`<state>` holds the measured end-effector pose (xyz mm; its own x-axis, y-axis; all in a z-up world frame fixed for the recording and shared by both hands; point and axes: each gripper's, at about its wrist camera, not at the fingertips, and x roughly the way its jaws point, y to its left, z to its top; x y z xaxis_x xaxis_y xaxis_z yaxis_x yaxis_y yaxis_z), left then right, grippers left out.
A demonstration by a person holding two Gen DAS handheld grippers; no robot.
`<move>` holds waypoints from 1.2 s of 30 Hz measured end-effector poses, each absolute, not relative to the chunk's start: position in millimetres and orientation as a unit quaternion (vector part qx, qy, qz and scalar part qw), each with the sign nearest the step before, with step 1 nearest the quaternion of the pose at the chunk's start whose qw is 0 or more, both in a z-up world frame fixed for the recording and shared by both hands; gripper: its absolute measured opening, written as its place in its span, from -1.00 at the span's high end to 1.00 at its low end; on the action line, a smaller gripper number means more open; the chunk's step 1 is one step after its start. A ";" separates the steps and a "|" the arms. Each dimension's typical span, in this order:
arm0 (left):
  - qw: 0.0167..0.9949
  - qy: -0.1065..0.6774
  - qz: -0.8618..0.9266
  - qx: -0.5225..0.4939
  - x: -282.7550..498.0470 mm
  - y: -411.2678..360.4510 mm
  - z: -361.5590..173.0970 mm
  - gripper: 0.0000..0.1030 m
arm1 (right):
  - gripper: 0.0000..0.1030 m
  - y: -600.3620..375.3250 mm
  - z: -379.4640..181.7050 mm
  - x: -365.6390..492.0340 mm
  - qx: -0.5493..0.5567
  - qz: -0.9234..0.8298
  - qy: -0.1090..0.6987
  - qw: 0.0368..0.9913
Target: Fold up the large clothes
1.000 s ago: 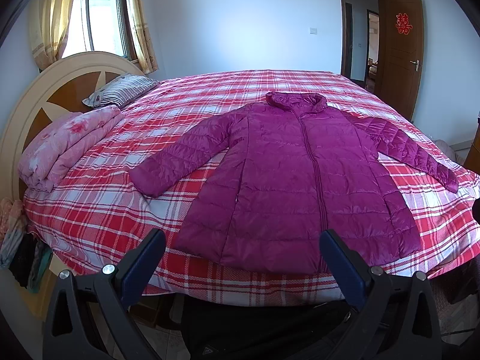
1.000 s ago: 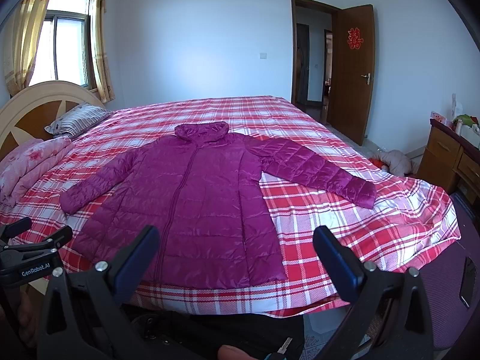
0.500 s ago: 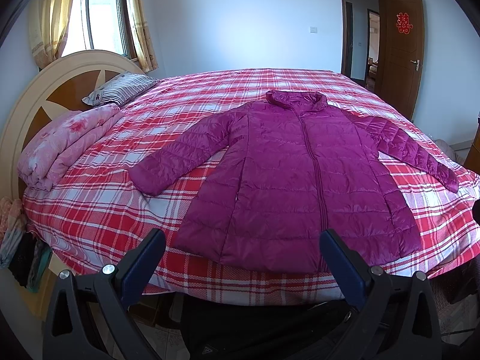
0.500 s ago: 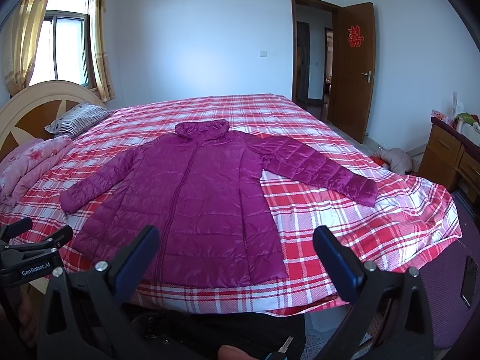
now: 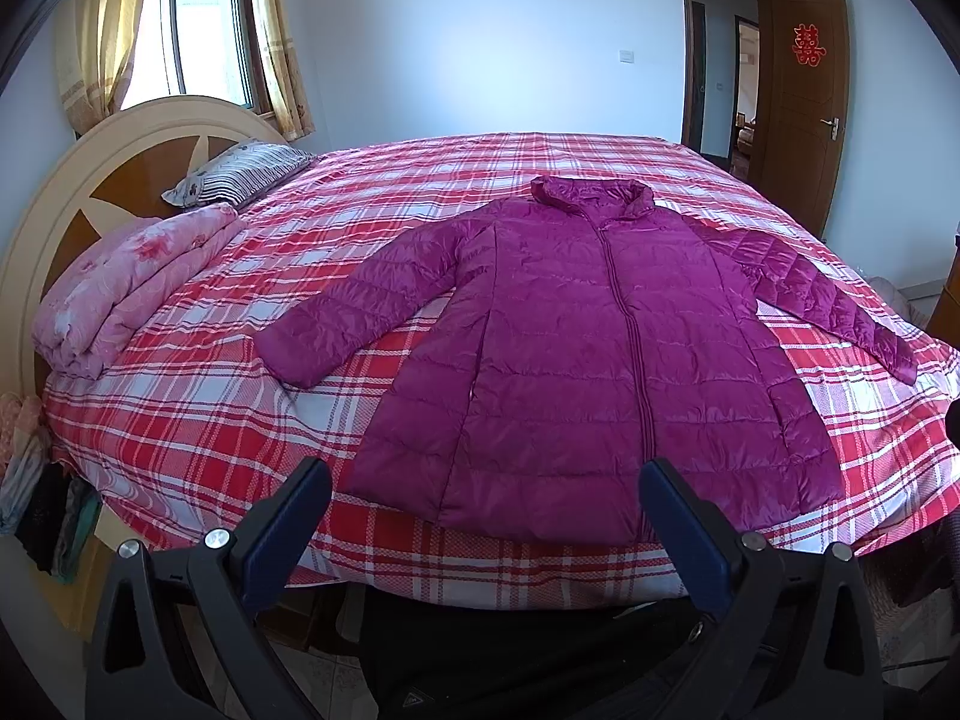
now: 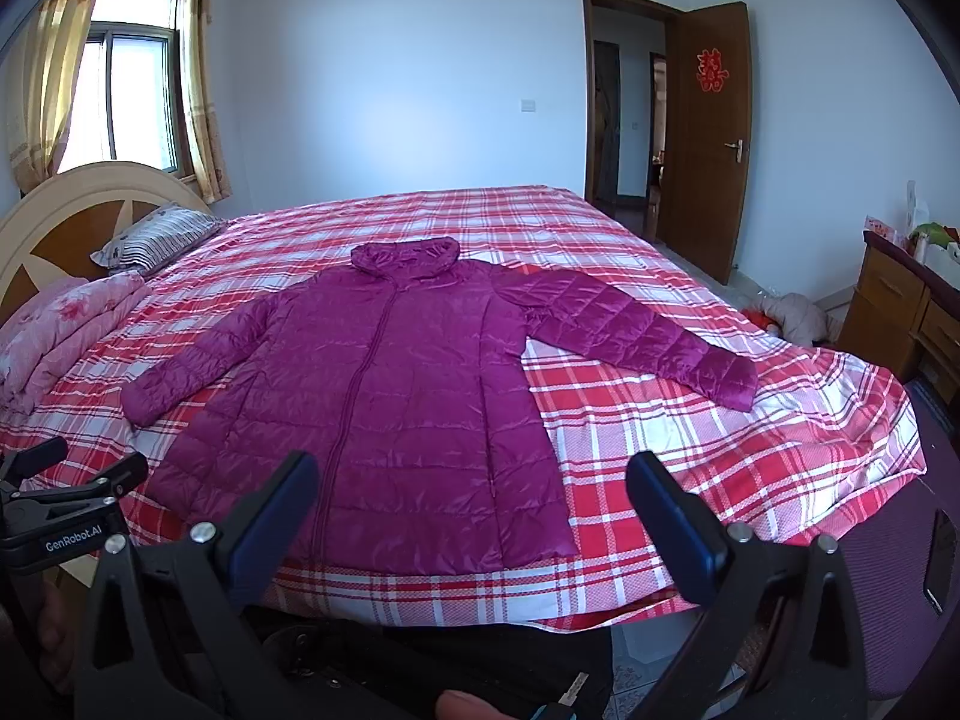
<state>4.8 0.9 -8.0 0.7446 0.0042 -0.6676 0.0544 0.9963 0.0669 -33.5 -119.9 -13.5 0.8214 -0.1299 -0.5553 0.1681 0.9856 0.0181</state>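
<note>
A long purple padded coat (image 5: 600,360) lies flat and face up on the bed (image 5: 198,420), zipped down the middle, its collar toward the far wall and its hem close to the near edge of the mattress. Both sleeves are spread out and angled away from the body, one reaching toward the headboard (image 5: 72,192) side, the other toward the door (image 6: 708,138) side. The bed is covered with a red and white checked sheet. A folded pink floral quilt (image 5: 126,288) and a striped pillow (image 5: 240,171) sit near the headboard, well apart from the coat. The left gripper (image 5: 480,510) hangs in front of the near edge of the bed with its blue-padded fingers spread wide, holding nothing. The right gripper (image 6: 471,501) is likewise spread and empty, also short of the coat's hem. A window with yellow curtains (image 6: 198,72) is behind the headboard, and a wooden dresser (image 6: 900,324) stands to the right of the bed.
</note>
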 end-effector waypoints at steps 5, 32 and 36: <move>0.931 0.362 -0.016 0.040 7.7 2.4 -9.2 -0.98 | -1.00 -119.5 -13.8 -33.7 0.034 -0.078 0.289 0.953; 0.935 0.330 -0.036 0.122 141.1 -33.6 -38.3 -0.98 | -1.00 -225.5 -92.0 73.9 0.017 -0.140 0.332 0.933; 0.937 0.322 -0.042 0.131 170.9 -50.6 -47.7 -0.98 | -1.00 -250.3 -103.0 92.0 -0.001 -0.162 0.337 0.927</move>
<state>170.9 -50.6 -47.7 0.7887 0.0049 -0.6148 0.1640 0.9621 0.2180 92.0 -250.3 -103.0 0.7197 -0.3016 -0.6254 0.3004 0.9473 -0.1112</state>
